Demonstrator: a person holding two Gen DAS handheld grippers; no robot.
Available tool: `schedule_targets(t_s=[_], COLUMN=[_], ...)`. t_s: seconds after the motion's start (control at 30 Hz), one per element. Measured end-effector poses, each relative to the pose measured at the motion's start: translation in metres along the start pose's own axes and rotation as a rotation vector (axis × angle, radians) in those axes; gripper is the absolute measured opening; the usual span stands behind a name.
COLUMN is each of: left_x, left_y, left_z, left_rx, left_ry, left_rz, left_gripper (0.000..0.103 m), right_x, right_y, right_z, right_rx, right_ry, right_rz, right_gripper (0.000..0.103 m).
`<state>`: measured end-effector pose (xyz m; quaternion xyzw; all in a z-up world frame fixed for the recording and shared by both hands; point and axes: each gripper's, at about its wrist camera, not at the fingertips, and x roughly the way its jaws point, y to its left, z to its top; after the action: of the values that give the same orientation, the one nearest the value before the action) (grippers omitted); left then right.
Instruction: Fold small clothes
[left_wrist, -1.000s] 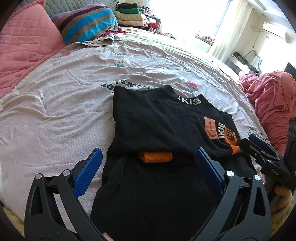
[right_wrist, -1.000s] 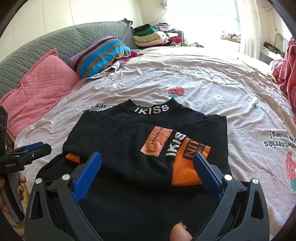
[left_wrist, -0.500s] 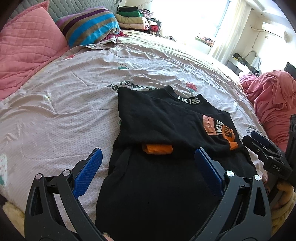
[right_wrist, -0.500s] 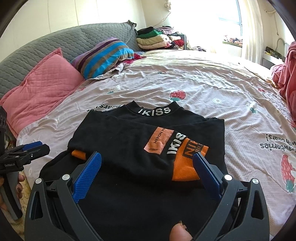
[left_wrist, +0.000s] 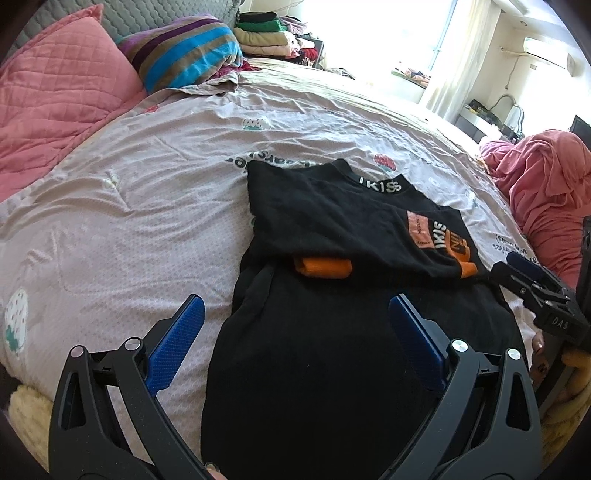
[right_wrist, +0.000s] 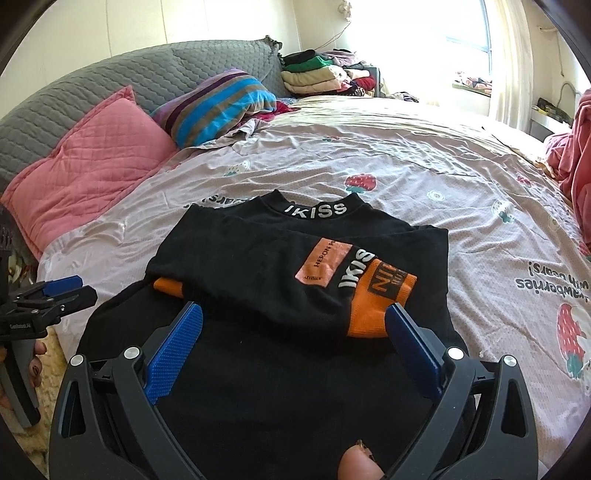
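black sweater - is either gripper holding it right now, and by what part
Nothing is held. The left gripper and right gripper both stand open above the black sweater, with no cloth between their fingers.

A home bedroom: a wide bed (right_wrist: 406, 155) under a strawberry-print sheet, a grey quilted headboard (right_wrist: 110, 88), a pink quilted pillow (right_wrist: 92, 162) beside a striped one (right_wrist: 221, 103), folded clothes stacked (right_wrist: 314, 74) by the sunlit curtained window (right_wrist: 469, 44), and a wall air conditioner (left_wrist: 546, 51).
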<state>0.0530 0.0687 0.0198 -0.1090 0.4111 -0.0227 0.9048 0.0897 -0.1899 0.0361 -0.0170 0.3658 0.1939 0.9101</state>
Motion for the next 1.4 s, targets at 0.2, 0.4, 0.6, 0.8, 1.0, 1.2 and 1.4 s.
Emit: schedule_targets(t_s=[0.2, 0.4, 0.6, 0.8, 1.0, 1.2, 1.4], left_x=[-0.003, -0.011, -0.017, -0.023, -0.029, -0.034, -0.037], left_y=[0.009, 0.018, 0.025, 0.036, 0.044, 0.046, 0.053], left_z=[-0.012, -0.024, -0.039, -0.054, -0.068, -0.082, -0.098], left_rx=[-0.02, -0.03, -0.044, -0.078, -0.103, -0.111, -0.137], left_ry=[0.013, 0.016, 0.035, 0.052, 0.062, 0.082, 0.103], left_rz=[0.016, 0.046, 0.045, 0.039, 0.022, -0.03, -0.074], left_gripper=[0.093, 0.093, 0.093, 0.093, 0.093, 0.087, 0.065], right_x=[-0.007, -0.012, -0.017, -0.02, -0.021, -0.022, -0.022], right_y=[-0.001, -0.002, -0.002, -0.002, -0.004, -0.004, -0.005], right_z=[-0.005, -0.009, -0.018, -0.023, -0.026, -0.027, -0.032], right_rx=[0.002, 0.003, -0.002, -0.005, -0.003, -0.006, -0.003], right_ry=[-0.002, 0.001, 0.015, 0.025, 0.035, 0.036, 0.046], right_rz=[0.003, 0.009, 0.009, 0.005, 0.0, -0.002, -0.008], right_gripper=[0.098, 0.098, 0.098, 0.098, 0.098, 0.098, 0.098])
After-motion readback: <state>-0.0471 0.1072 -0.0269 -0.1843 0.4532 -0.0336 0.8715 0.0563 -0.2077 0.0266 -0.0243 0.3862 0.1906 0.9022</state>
